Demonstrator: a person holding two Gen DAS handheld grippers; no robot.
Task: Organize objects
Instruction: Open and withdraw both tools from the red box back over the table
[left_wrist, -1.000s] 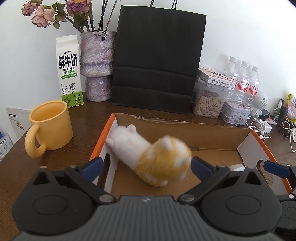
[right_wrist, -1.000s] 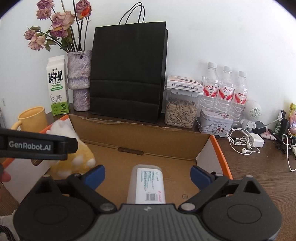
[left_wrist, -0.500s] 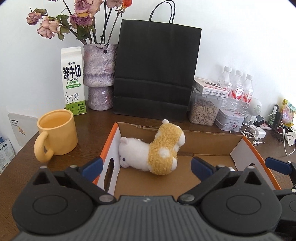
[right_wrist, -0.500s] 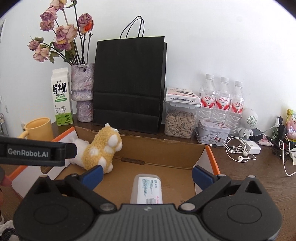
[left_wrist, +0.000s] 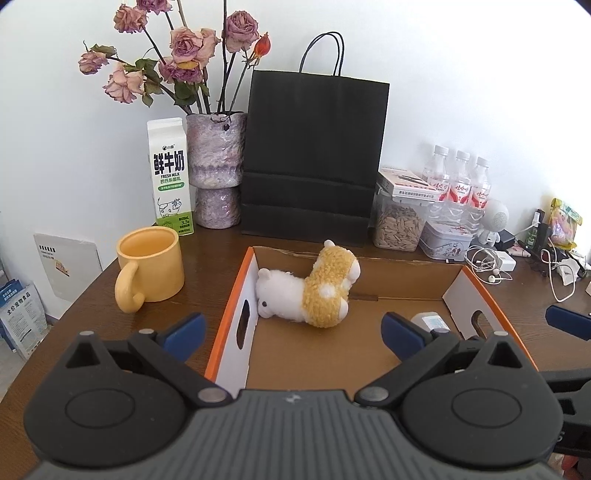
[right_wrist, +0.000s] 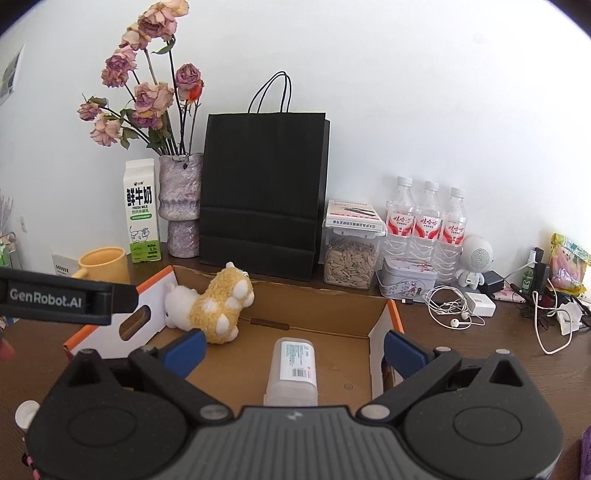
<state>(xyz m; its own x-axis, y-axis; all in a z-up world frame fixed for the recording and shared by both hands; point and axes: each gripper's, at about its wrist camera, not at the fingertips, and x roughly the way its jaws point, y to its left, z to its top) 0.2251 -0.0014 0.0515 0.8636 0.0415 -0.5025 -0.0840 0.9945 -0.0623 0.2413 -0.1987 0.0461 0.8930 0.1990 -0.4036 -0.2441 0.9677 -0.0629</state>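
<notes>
Our left tool (left_wrist: 291, 330) hangs wide open with nothing between its 2 blue pads, raised above the near left corner of the cardboard box (left_wrist: 406, 269). Our right tool (right_wrist: 293, 349) is spread just as wide and also holds nothing; it hovers over the near part of the box.

Both tools being empty, we judge the step in hand to be picking the next thing to put away. To do it well, we should choose 1 object on the desk (left_wrist: 207, 258), turn the open tool square to it, and close across its narrowest firm part. The yellow mug (left_wrist: 149, 266) stands just left of the box, nearest our left tool; we would pinch its wall at the rim and keep it upright on the way in.

2 things already lie in the box. The plush toy (left_wrist: 306, 291) rests on its side in the far left corner, its white head touching the left wall, ahead of our left tool and well clear of its pads. The plastic bottle (right_wrist: 293, 365) lies flat on the box floor, directly below and between the right tool's pads, untouched.
</notes>
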